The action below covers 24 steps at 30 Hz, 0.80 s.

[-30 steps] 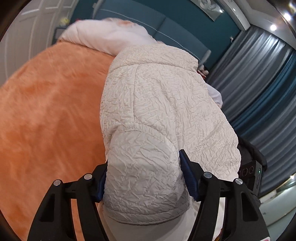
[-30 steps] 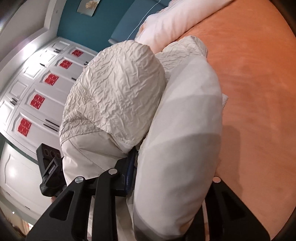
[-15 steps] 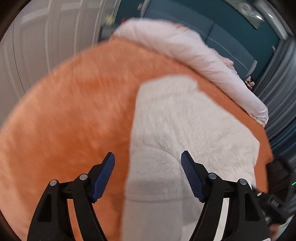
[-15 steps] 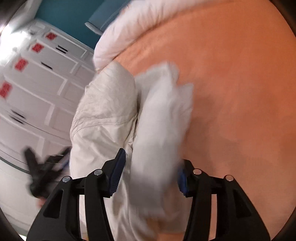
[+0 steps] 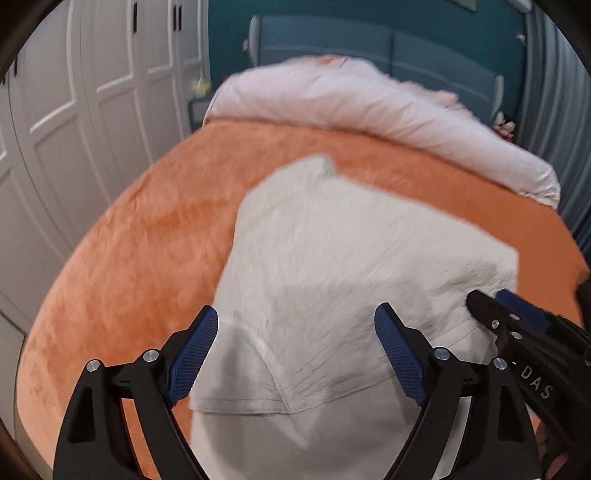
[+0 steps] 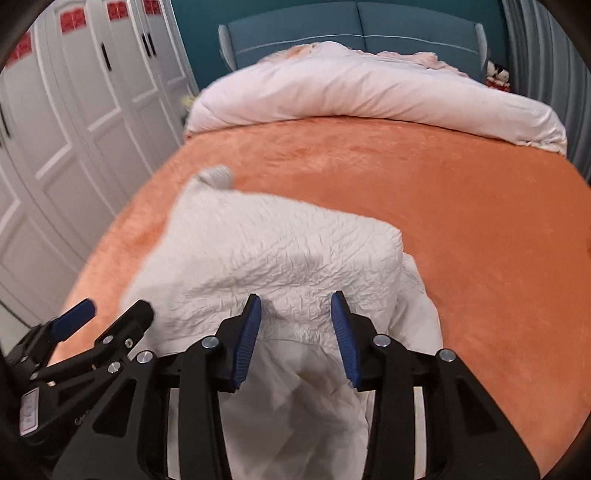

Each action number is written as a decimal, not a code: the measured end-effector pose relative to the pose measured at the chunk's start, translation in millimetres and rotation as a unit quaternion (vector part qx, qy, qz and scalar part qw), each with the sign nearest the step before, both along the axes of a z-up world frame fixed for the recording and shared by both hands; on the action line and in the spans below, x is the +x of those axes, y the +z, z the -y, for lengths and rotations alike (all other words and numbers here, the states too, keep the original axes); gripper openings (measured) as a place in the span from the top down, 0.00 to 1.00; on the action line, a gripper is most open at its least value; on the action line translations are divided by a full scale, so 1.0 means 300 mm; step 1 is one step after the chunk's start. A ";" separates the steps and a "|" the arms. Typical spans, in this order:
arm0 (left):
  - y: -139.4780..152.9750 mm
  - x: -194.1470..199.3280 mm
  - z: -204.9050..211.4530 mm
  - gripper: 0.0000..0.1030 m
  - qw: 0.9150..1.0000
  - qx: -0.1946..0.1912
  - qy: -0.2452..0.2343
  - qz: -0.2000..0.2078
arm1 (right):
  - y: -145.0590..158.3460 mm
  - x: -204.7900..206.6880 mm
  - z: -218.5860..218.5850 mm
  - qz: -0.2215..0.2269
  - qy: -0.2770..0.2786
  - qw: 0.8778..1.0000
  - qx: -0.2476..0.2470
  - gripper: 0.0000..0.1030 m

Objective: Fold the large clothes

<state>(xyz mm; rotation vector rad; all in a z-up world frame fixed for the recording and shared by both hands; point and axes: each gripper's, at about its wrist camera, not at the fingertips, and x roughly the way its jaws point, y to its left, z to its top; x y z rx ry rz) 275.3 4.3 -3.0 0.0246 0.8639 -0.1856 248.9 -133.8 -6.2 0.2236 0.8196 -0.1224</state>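
Observation:
A cream crinkled jacket (image 5: 343, 266) lies folded on the orange bed cover (image 5: 140, 251); it also shows in the right wrist view (image 6: 266, 254). My left gripper (image 5: 295, 350) is open just above the jacket's near edge, holding nothing. My right gripper (image 6: 295, 332) is open over the jacket's near right part, with cloth between and below the fingers but not pinched. The right gripper also appears in the left wrist view (image 5: 517, 325), and the left gripper in the right wrist view (image 6: 99, 321). A grey cuff (image 6: 216, 176) sticks out at the jacket's far corner.
A rolled white duvet (image 6: 369, 92) lies across the far end of the bed before a blue headboard (image 6: 351, 26). White wardrobe doors (image 5: 74, 129) stand on the left. Grey curtains (image 5: 554, 92) hang at right. Bare orange cover (image 6: 480, 221) spreads right of the jacket.
Both grippers have let go of the jacket, which was held up folded and now lies on the bed. Both have opened and drawn back toward the near edge.

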 end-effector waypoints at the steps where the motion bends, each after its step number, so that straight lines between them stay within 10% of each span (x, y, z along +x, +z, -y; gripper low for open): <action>1: -0.022 0.009 -0.005 0.14 1.000 -0.006 0.003 -0.006 | -0.011 0.025 -0.022 0.000 -0.003 1.000 -0.009 0.63; 24: -0.179 -0.008 0.021 0.05 0.998 0.004 0.010 0.061 | -0.281 0.012 -0.034 0.039 -0.023 0.999 -0.005 0.57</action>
